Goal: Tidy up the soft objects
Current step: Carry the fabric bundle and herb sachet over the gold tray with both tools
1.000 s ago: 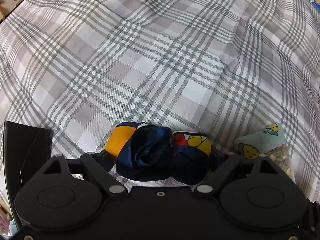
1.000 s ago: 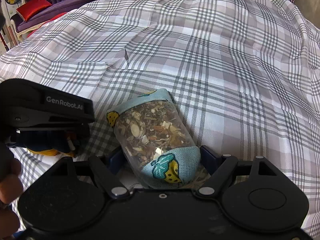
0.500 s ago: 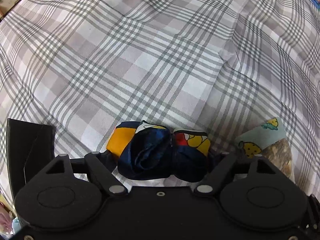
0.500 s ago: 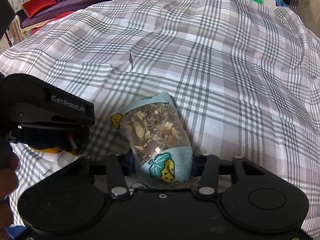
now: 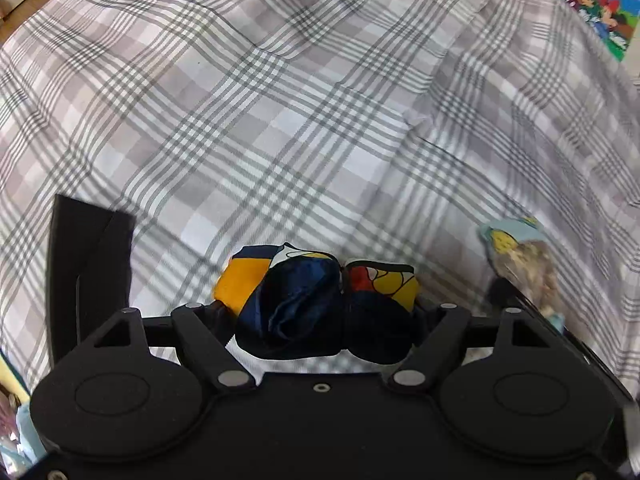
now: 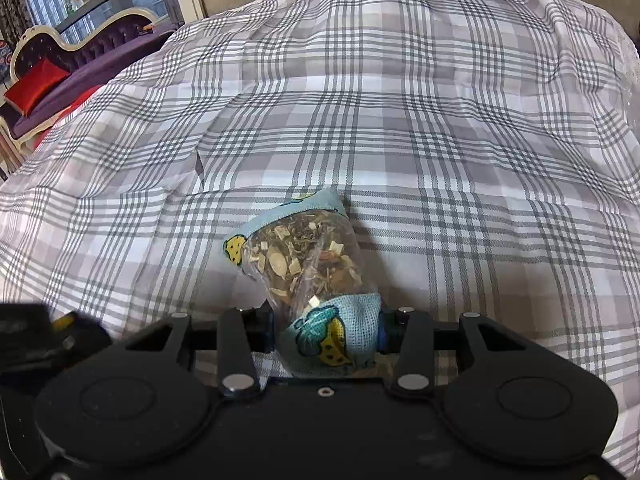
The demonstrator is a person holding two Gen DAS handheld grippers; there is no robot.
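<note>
A grey-and-white plaid bedspread [image 6: 400, 128] fills both views, rumpled in soft ridges. Beyond its far left edge in the right wrist view stands a purple chaise [image 6: 84, 60] with a red cushion [image 6: 34, 84]. The left hand-held gripper [image 5: 320, 316] is clamped on a rolled navy fabric bundle [image 5: 312, 304] with yellow, orange and red print. The right hand-held gripper [image 6: 326, 332] is closed tight on the near end of a light-blue sachet [image 6: 304, 264] whose clear window shows dried herbs; its far end lies against the bedspread.
</note>
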